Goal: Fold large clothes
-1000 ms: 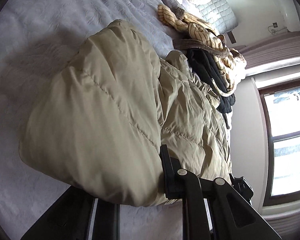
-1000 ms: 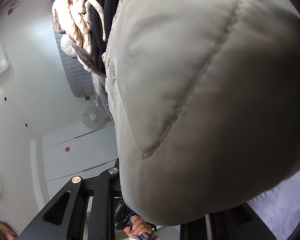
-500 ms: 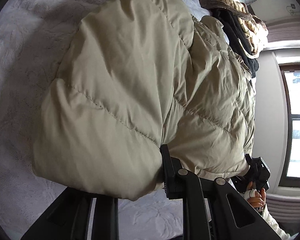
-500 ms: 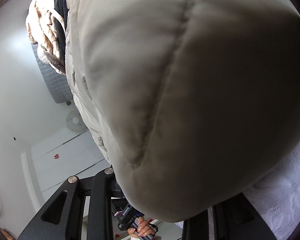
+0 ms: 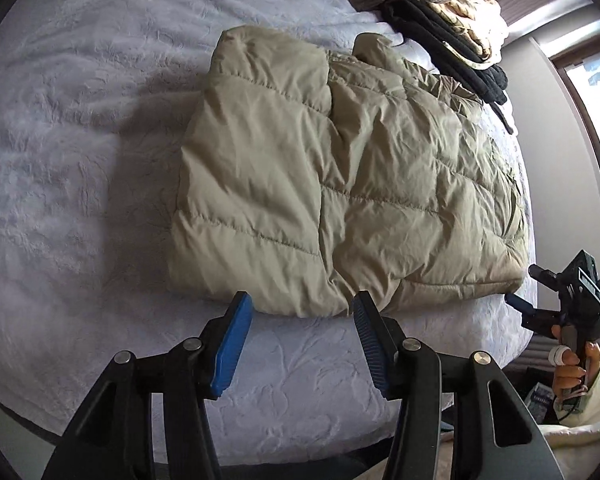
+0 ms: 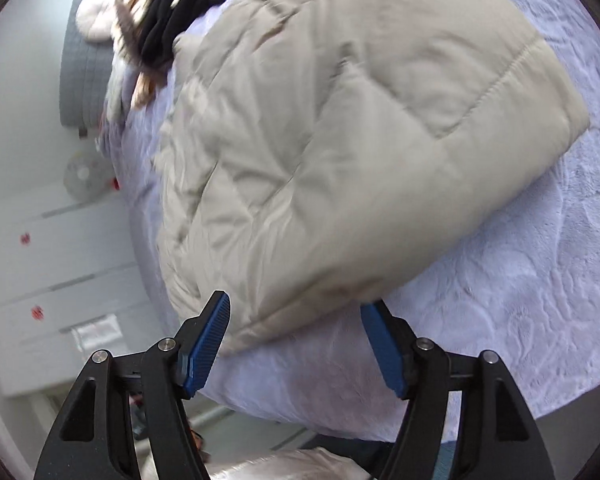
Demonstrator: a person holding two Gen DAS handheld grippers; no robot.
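Puffer jacket (image 5: 340, 184), beige and quilted, lies folded into a thick rectangle on the pale lilac bedspread (image 5: 80, 160), its near edge running along the side of the bed closest to the cameras. Left gripper (image 5: 300, 344) hangs just short of that near edge; its blue-padded jaws are opening, and only bedspread shows between the pads, with the jacket's hem just beyond the fingertips and not pinched. Right gripper (image 6: 296, 340) sits at the jacket's other near corner, jaws likewise opening; in its own blurred view the jacket's lower edge bulges down between the fingertips, yet the pads stand off the cloth on both sides and do not press it. From the left wrist view the right gripper (image 5: 564, 300) is also seen off the bed's corner, gripped by a hand (image 5: 572, 372) with a cream sleeve. Beyond the jacket, toward the head of the bed, a pile of other clothes (image 5: 440, 12) rests on the bedspread: dark garments under a tan striped one.
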